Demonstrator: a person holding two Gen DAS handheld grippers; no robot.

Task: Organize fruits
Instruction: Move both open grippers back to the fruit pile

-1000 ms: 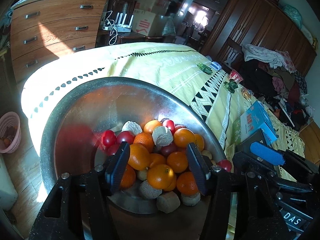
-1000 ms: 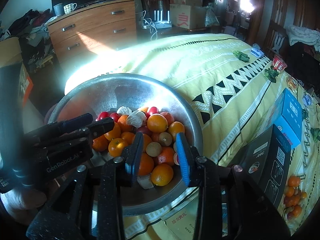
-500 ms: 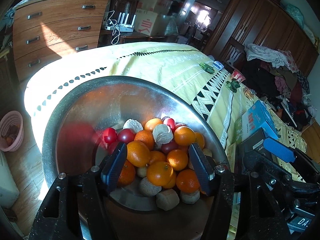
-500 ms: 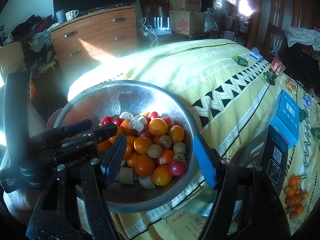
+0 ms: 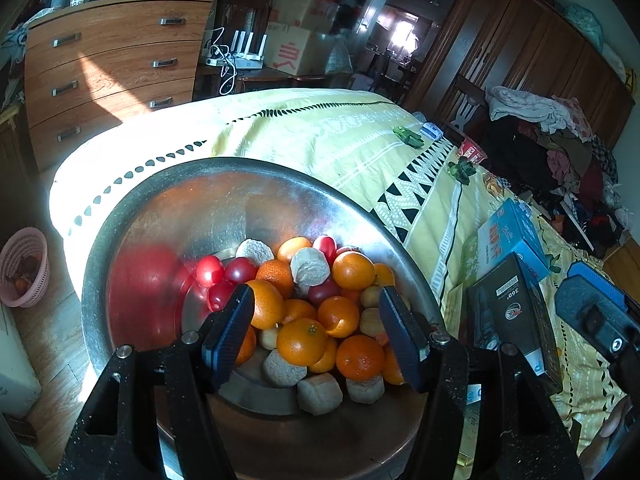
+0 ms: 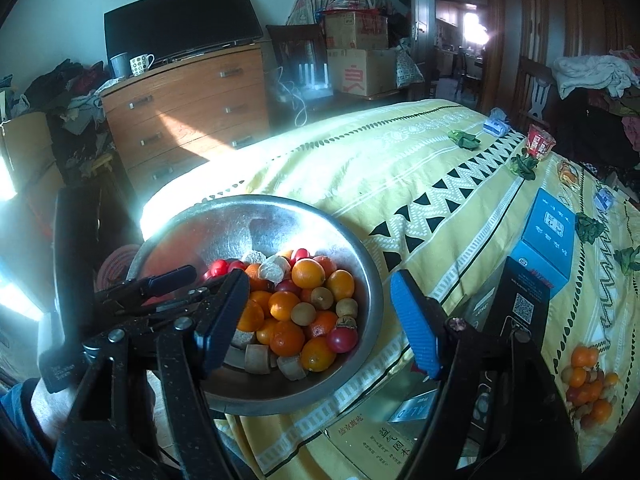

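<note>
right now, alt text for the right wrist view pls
An open right hand-held gripper hovers empty over a metal bowl of oranges, red tomatoes and small brown fruits, on a yellow patterned cloth. The left hand-held gripper reaches in beside it.

Hard daylight entering from 9 o'clock in both views, blowing out the bedspread edge point(image 5: 92, 168) beside the steel bowl point(image 6: 280, 216). Sunlit patch on the dresser point(image 5: 100, 80) at 10 o'clock. Doorway point(image 6: 474, 26) at 1 o'clock flares, hazing the right wrist view. Wardrobe side at 2 to 3 o'clock is dim. Red glare smeared on the bowl wall. Heavy fisheye bending, black vignette corners. Centre is sharp.
</note>
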